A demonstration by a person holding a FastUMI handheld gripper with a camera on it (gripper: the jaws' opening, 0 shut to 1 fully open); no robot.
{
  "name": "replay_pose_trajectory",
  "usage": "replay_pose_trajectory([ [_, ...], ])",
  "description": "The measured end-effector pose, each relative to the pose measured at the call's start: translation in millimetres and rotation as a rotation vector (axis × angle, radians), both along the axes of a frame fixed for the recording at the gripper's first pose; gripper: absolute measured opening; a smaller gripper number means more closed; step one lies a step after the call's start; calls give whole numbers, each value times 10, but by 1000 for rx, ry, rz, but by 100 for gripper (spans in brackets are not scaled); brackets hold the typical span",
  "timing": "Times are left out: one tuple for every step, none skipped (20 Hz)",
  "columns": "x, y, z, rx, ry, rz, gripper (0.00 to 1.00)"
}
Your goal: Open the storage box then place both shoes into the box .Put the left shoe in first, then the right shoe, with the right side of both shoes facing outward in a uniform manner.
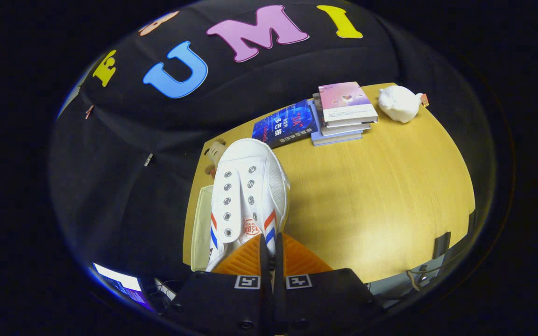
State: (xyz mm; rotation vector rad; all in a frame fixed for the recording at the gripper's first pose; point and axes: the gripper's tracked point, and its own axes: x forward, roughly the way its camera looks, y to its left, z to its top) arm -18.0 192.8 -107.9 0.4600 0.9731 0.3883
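Observation:
My gripper (271, 254) is shut on a white canvas shoe (248, 186), both fingers pinching the thin edge of its opening at the heel end. The shoe has red and blue side stripes and bare lace eyelets, and its toe points away from me. It hangs tilted above the left end of the wooden table (371, 196). Under it, on its left side, lies the cream-white storage box (201, 224), open at the top. The shoe covers most of the box, so its inside is hidden.
A blue book (285, 123) and a stack of books (343, 112) lie at the table's far edge, with a white plush toy (399, 103) to their right. A small pale object (215, 151) peeks out behind the shoe's toe. A lit screen (118, 282) sits below the table's near left corner.

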Motion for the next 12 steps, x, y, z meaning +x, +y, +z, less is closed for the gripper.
replay_pose_trajectory([
  [-37, 135, -12, -1, 3, 13, 5],
  [-60, 254, -31, -5, 8, 24, 5],
  [-74, 367, -86, -11, 17, 33, 5],
  [-91, 462, -148, -17, 34, 39, 5],
  [-111, 551, -216, -23, 53, 43, 5],
  [-124, 631, -277, -30, 69, 43, 5],
  [-131, 720, -322, -37, 80, 47, 5],
  [-135, 782, -370, -50, 89, 54, 5],
  [-124, 845, -426, -65, 94, 61, 5],
  [-106, 898, -482, -81, 98, 66, 5],
  [-95, 945, -547, -101, 103, 70, 5],
  [-79, 973, -614, -126, 111, 68, 5],
])
